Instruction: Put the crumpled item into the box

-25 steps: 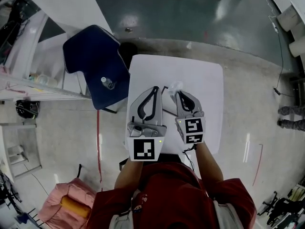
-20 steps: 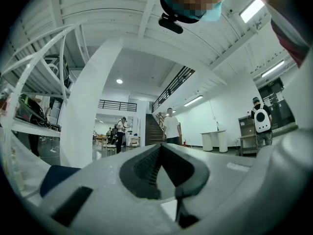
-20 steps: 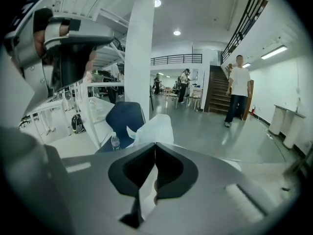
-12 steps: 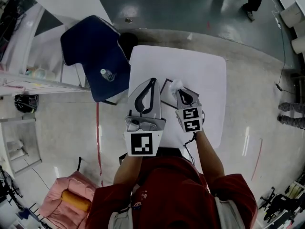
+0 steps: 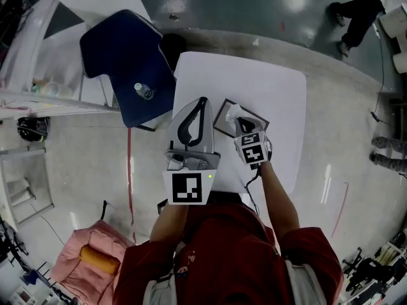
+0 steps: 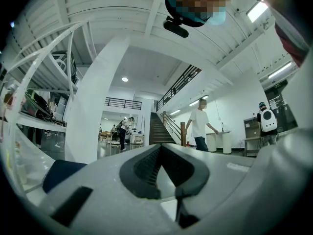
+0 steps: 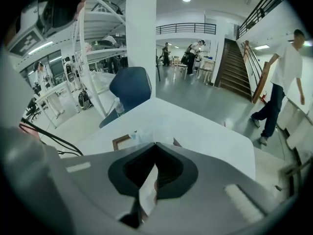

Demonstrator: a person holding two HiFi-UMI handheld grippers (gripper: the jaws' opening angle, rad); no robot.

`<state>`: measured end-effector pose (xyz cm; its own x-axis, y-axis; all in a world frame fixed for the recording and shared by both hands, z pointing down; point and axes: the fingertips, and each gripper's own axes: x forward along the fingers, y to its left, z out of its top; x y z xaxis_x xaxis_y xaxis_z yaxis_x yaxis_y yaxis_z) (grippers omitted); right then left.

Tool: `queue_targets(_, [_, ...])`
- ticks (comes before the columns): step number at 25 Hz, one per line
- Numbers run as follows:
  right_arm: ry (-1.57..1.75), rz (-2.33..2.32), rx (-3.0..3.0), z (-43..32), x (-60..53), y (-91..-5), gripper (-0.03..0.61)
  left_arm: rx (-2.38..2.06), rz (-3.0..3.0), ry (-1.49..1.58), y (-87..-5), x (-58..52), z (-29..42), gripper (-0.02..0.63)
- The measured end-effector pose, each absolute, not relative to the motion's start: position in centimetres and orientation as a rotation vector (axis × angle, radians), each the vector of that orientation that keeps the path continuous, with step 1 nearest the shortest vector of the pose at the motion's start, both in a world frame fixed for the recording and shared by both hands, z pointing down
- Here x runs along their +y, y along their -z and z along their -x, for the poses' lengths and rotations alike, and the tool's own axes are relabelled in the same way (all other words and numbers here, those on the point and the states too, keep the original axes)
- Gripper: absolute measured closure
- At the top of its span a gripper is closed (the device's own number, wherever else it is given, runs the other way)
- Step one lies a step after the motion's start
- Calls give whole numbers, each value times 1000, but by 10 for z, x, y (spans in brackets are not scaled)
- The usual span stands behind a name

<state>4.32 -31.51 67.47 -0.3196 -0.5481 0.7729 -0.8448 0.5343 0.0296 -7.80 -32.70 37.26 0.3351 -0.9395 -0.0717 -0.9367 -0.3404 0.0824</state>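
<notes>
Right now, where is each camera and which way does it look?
Head view: on the person's head, looking down at the white table; red shirt, arms, left hand-held gripper, right hand-held gripper show.
Left gripper view: on that hand-held gripper, facing out toward the stairs; its shut jaws show.
Right gripper view: on that hand-held gripper, tilted down at table and box; jaws pinching the crumpled item.
Shared: head and right gripper views show the box.

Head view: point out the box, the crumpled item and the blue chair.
box (image 5: 222, 120), head view, inside its left corner.
crumpled item (image 5: 233, 112), head view, its white top.
blue chair (image 5: 121, 56), head view, middle of its blue upholstery.
</notes>
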Motion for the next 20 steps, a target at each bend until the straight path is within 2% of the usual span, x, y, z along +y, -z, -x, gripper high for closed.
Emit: queue_targets(20, [-590, -906, -1832, -42, -321, -749, 575, -1806, -2497, 143, -389, -342, 91, 611])
